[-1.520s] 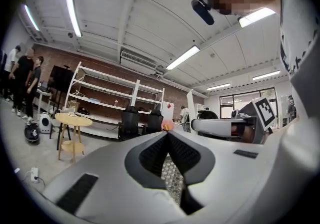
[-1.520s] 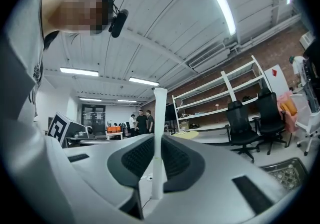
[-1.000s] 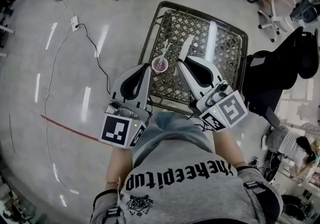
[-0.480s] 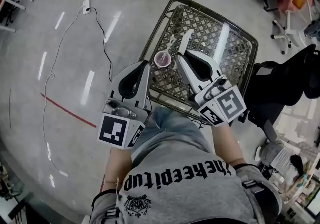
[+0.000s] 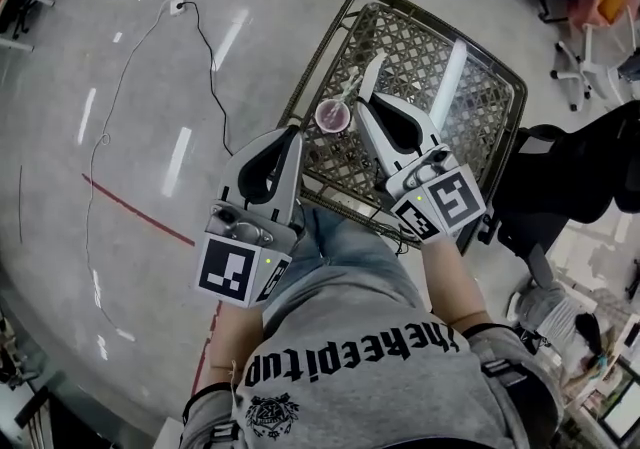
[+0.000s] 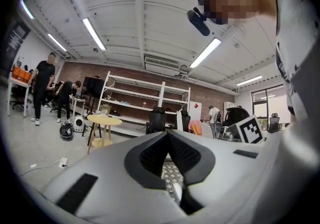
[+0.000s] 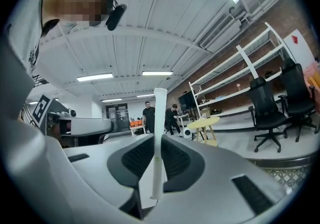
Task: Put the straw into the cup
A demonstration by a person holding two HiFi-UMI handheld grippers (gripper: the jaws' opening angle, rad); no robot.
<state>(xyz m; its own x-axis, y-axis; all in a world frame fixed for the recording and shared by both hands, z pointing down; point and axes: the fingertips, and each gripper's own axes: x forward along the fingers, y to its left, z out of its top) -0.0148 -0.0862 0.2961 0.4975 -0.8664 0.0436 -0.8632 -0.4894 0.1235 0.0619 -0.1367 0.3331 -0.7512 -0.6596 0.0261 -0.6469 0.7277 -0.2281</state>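
Right gripper (image 7: 158, 140) jaws pinching white straw (image 7: 160, 113); straw sticks up past jaw tips. Left gripper (image 6: 168, 134) jaws pressed together, nothing inside. Pink cup (image 5: 332, 115) on mesh counter (image 5: 420, 47), just ahead, between both jaw tips.

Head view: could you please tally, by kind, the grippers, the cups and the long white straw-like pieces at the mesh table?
Grippers: 2 (left gripper, right gripper)
Cups: 1 (cup)
Long white straw-like pieces: 2 (held straw in the right gripper's jaws; loose piece lying on the mesh table)
Total: 5
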